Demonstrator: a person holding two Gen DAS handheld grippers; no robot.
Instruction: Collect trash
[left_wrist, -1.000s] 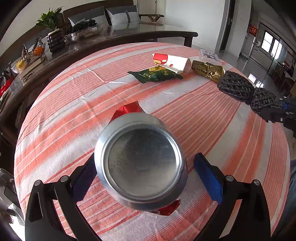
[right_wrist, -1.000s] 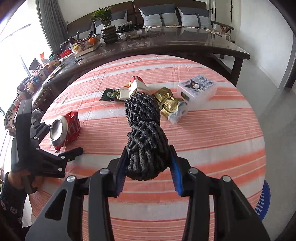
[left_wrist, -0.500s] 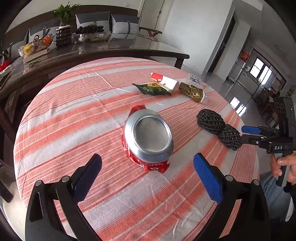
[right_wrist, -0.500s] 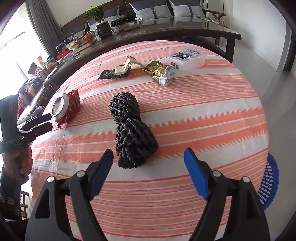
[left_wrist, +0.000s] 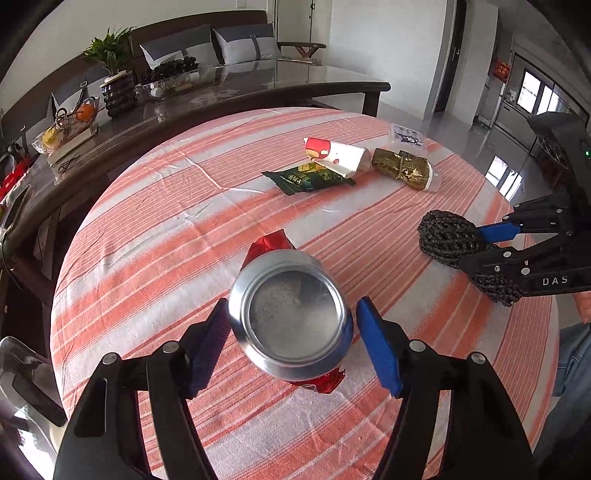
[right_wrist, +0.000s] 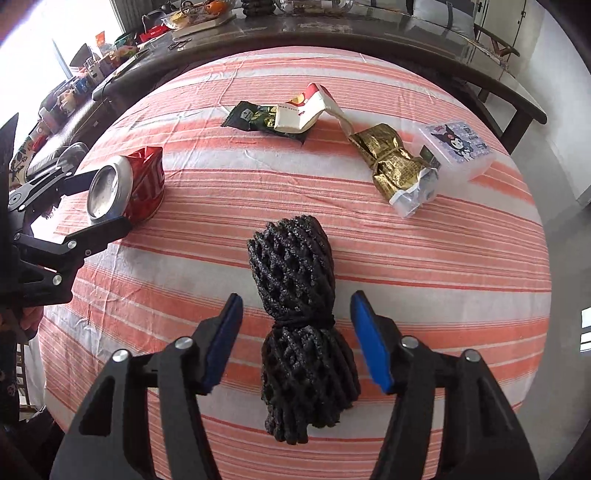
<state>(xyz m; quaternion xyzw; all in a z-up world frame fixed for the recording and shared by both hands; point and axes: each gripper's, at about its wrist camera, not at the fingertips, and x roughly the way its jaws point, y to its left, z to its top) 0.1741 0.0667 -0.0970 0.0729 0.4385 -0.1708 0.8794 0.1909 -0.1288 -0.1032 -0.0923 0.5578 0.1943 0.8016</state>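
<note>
Sunlight is falling across a living room where a round bench (left_wrist: 155, 206) under an orange-and-white striped cloth (right_wrist: 424, 258) is standing in front of a long dark glass-topped table (left_wrist: 258, 88) carrying a potted plant (left_wrist: 114, 81) and bowls of fruit. At the centre of the left wrist view a crushed red can (left_wrist: 291, 314) is lying on its side with its silver end facing the camera, and the left gripper (left_wrist: 291, 343) is sitting around it; its jaws have just been closing, the blue pads (left_wrist: 376, 350) now standing just beside the can's rim on either side, though whether they are pressing on it cannot be told. In the right wrist view the same can (right_wrist: 127, 184) is showing at nine o'clock on the cloth. Toward six o'clock in that view a bundle of black foam netting (right_wrist: 295, 266), tied at its waist, is lying on the cloth, and the right gripper (right_wrist: 295, 339) is straddling its near half; its jaws have just been closing, yet both pads (right_wrist: 369, 347) are standing apart from the netting with cloth visible in the gaps. Toward twelve o'clock a green snack wrapper (right_wrist: 255, 118) is lying partly under a red-and-white carton (right_wrist: 303, 110), with a crumpled gold wrapper (right_wrist: 395, 166) at two o'clock touching a small clear box (right_wrist: 458, 147) printed with a cartoon figure.
</note>
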